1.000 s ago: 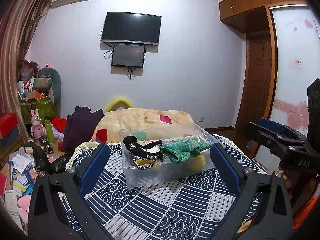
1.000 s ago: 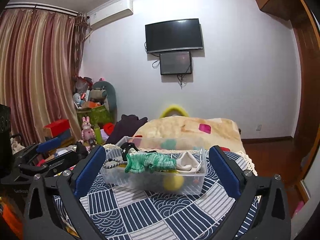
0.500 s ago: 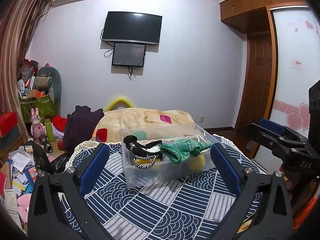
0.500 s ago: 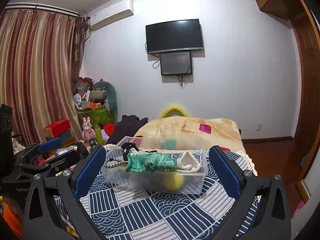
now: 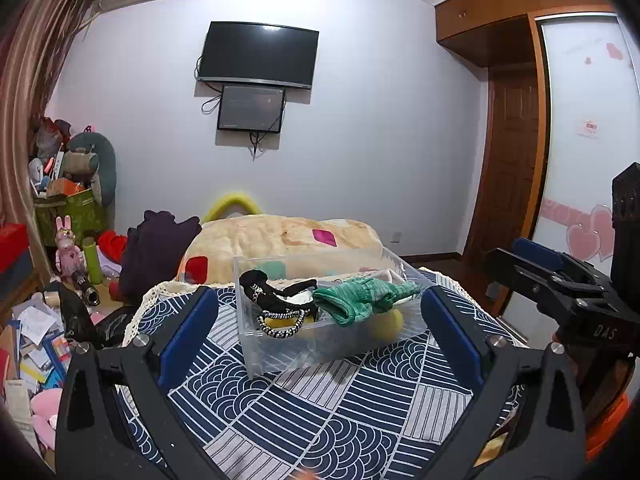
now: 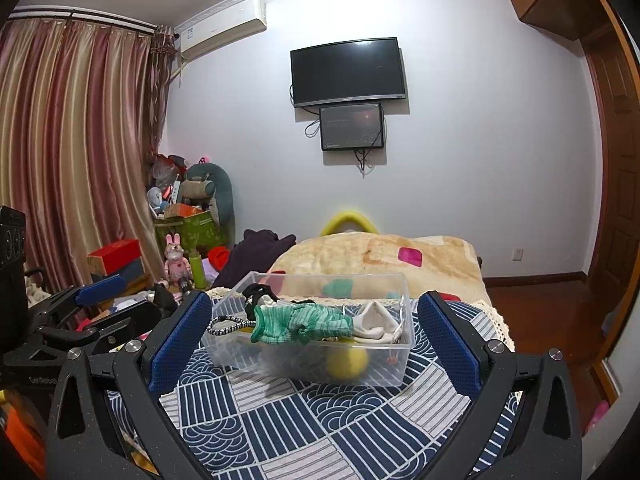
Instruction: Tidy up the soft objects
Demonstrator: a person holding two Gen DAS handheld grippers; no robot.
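A: Are the soft things put away?
B: Looks like it. The green sock (image 6: 301, 324), white sock (image 6: 374, 322) and yellow ball (image 6: 347, 363) sit in the clear box (image 6: 394, 376) on the table.
A: And the tongs?
B: The left gripper (image 5: 320, 328) and right gripper (image 6: 314, 332) are both wide, holding nothing.

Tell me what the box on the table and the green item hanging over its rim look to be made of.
Box: clear, glossy hard plastic, judging by the yellow ball showing through its wall. Green item: probably knitted fabric, perhaps a sock; it shows ribbed, mottled green-and-white texture and sags limply over the rim.
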